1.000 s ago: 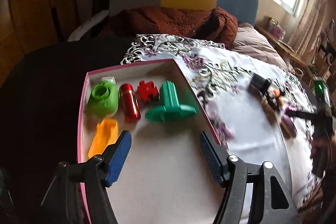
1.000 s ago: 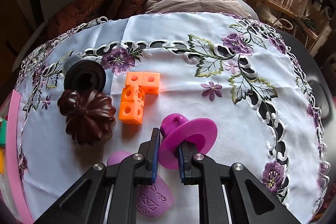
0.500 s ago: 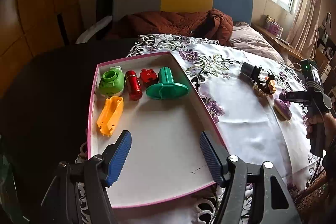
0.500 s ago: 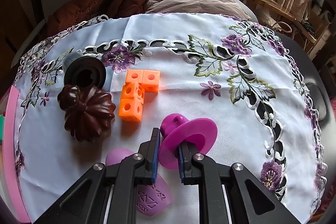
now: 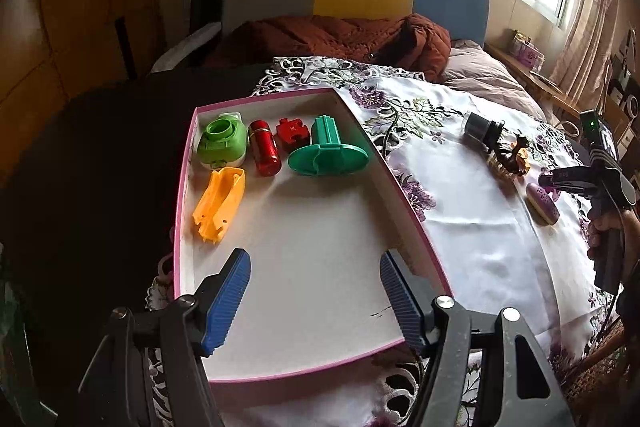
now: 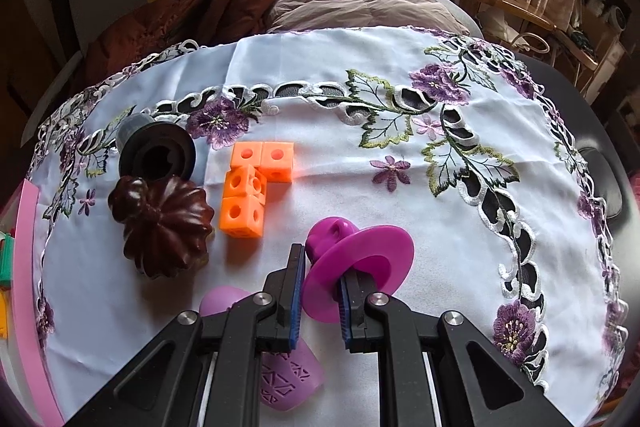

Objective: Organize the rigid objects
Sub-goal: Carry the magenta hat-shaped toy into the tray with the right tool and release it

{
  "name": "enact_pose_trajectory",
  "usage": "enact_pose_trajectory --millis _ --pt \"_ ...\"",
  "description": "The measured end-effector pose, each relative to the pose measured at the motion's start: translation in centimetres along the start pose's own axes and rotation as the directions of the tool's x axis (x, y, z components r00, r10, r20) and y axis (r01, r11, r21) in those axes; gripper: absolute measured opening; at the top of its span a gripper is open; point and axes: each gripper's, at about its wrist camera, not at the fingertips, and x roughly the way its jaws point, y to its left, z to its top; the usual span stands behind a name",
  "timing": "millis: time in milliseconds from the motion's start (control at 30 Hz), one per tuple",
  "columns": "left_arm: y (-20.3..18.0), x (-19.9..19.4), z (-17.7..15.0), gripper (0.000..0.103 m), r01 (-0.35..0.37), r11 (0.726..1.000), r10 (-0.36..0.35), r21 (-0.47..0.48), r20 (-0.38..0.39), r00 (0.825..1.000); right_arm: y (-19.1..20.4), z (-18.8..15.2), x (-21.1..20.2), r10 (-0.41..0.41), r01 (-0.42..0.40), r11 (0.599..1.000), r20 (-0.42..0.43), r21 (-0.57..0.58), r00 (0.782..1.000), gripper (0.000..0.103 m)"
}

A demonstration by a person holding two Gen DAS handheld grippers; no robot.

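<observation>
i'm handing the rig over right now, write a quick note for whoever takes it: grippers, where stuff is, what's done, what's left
Right gripper: shut on the magenta flanged piece, over the tablecloth.
Left gripper: open, holding nothing, hovering over the near part of the pink-rimmed tray.
Done: the tray holds a green round piece, red cylinder, red block, teal flanged piece and orange piece.
Left on the cloth: orange cube cluster, brown pumpkin shape, black ring piece, purple patterned piece, plus the magenta piece in the grip.
</observation>
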Motion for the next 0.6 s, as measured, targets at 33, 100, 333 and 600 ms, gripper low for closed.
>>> enact_pose_trajectory --millis 33,100,333,600 --pt "0.1 0.0 0.0 0.068 -0.002 1.000 0.002 -0.002 -0.001 1.000 0.1 -0.1 0.2 0.003 -0.003 1.000 -0.009 -0.005 1.000 0.015" --pt "0.3 0.0 -0.1 0.068 -0.001 1.000 0.001 -0.008 -0.002 1.000 0.4 -0.1 0.2 -0.005 0.005 1.000 -0.008 -0.024 1.000 0.015" --pt "1.4 -0.7 -0.3 0.068 -0.023 0.999 0.024 -0.029 0.019 1.000 -1.0 0.3 -0.8 0.020 -0.022 0.998 0.038 0.060 0.999 0.015" --pt "3.6 -1.0 -0.4 0.068 -0.010 0.996 0.012 -0.083 0.016 1.000 -1.9 0.7 -3.7 0.084 -0.106 0.985 0.156 0.139 0.984 0.015"
